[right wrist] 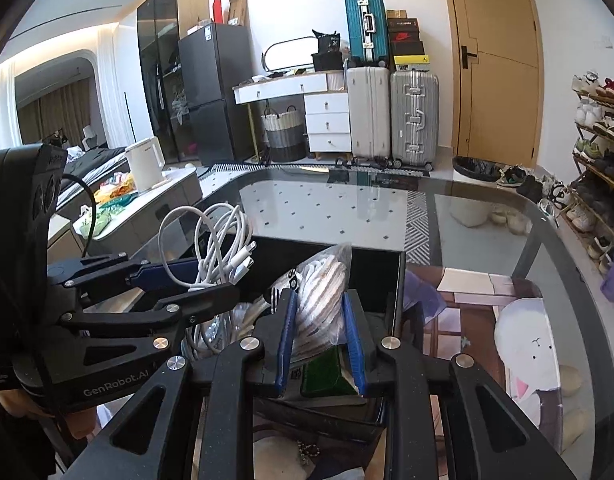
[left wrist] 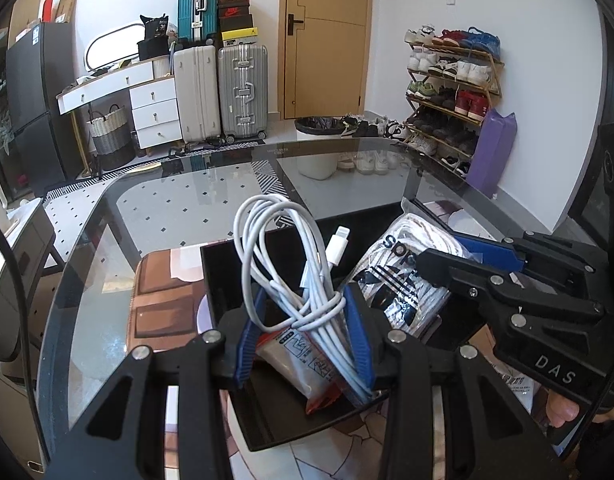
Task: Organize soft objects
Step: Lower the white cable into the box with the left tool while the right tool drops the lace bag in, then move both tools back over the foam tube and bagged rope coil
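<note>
Right, left gripper (left wrist: 303, 312) sits low and level over the black tray (left wrist: 221, 276), fingers pointing forward, blue pads narrowed onto a bundled white charging cable (left wrist: 291, 264). The cable loops stand up above the fingers and the connector end (left wrist: 339, 246) points up beside them. In the right wrist view the same cable (right wrist: 215, 248) sits clamped in the left gripper (right wrist: 195, 280), which enters from the left, over the tray's near-left corner.

Right gripper (right wrist: 319, 332) comes in from the right side of the tray, jaws closed to a narrow gap on a clear bag of white striped socks (right wrist: 319, 304). In the left wrist view the sock bag (left wrist: 403, 276) lies inside the tray with the right gripper (left wrist: 451, 260) reaching across it.

Writing: "DAS" on the right gripper body, "GenRobot.AI" on the left gripper body. Sock bag shows "SPO" plus an Adidas trefoil; the rest is cut off by the finger.

A small foil sachet (left wrist: 303, 368) lies in the tray under the cable; its print is too small to read. A green item (right wrist: 323, 376) under the right fingers is mostly hidden, so I can't tell what it is. The tray rests on a printed mat (right wrist: 487, 300) on the glass table (left wrist: 179, 208). The hands themselves are barely visible, only a fingertip at the frame edge.
</note>
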